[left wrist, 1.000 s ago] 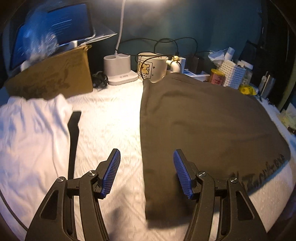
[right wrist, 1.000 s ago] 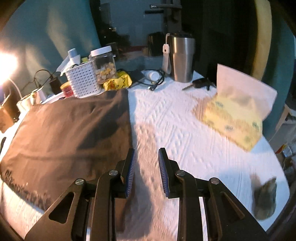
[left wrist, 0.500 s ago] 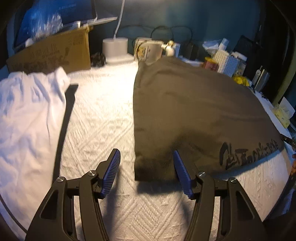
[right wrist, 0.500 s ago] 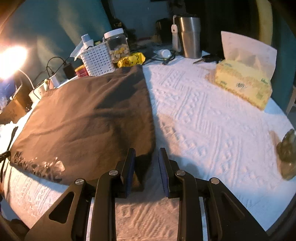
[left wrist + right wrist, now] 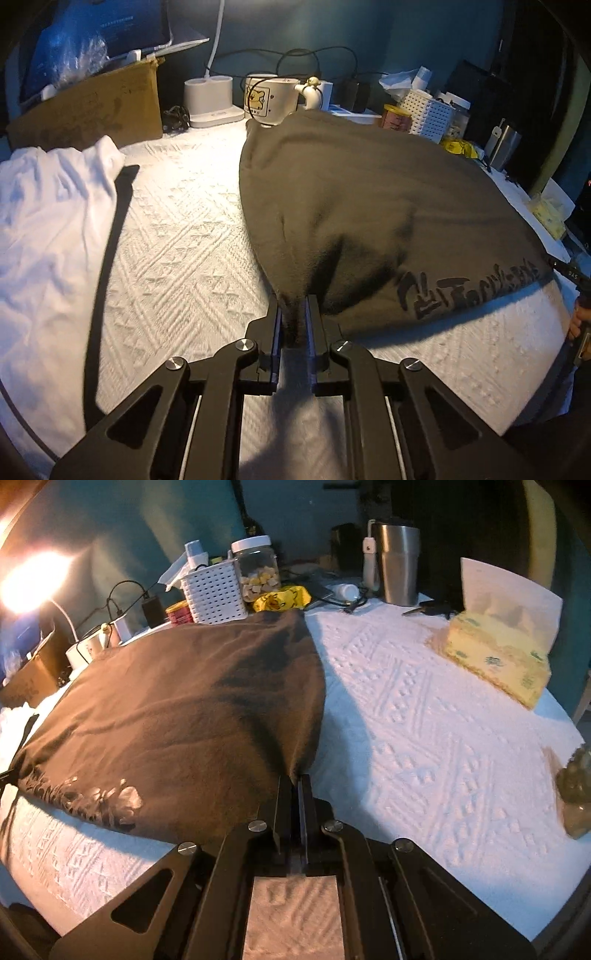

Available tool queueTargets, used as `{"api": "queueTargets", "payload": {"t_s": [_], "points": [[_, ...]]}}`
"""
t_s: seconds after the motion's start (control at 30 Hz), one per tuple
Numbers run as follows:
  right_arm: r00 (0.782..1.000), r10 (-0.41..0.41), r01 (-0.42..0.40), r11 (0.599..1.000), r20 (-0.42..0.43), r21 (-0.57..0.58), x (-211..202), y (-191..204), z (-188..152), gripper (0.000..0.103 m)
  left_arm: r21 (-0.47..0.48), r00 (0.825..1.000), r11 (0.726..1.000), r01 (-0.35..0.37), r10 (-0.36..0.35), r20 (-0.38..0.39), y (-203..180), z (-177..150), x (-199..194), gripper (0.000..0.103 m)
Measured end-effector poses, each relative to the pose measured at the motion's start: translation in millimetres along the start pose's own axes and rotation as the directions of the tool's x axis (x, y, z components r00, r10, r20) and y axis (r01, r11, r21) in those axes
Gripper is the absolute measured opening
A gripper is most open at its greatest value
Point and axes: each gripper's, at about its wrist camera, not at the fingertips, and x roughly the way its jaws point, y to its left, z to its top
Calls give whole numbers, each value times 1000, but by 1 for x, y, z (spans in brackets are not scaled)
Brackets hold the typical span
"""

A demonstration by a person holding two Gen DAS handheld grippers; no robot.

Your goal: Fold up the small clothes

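The dark brown garment (image 5: 369,206) lay spread flat on the white textured cloth (image 5: 177,251) covering the table, printed lettering along its near hem. The left gripper (image 5: 293,321) was closed on the near left corner, fabric bunched between its jaws; the right gripper (image 5: 295,794) was likewise clamped on the near right corner. Both corners appeared slightly raised, with creases radiating from each grip. Risks, as judged: each hold took only a thin pinch of cloth, so uneven lifting could pull a corner free or skew the fold. The far edge lay close to the mug (image 5: 271,99) and white basket (image 5: 214,590), which a forward fold could disturb. A white garment (image 5: 48,206) lay well apart, leftward.
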Motion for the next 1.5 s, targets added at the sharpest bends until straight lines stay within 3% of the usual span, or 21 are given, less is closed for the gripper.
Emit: {"api": "queueTargets", "payload": {"t_s": [0.5,0.87,1.13,1.4,1.5], "points": [[995,-71,76,995,68,-69,-62,3,-23,4,73,1000,997,2,-1,-12,-27,-26,-41,9],[996,-78,80,996,46,-43,-83,2,-65,4,124,999,992,1,4,-40,-32,-49,-57,9],[997,-70,69,997,-12,-27,-83,0,-82,4,135,990,990,30,-11,-137,-27,-70,-55,9],[989,-147,145,985,-22,-90,-90,-2,-59,4,88,984,995,49,-33,-176,-16,-58,-58,13],[988,-151,150,985,-3,-85,-86,-1,-41,16,80,991,997,2,9,-131,-7,-45,-64,20]]}}
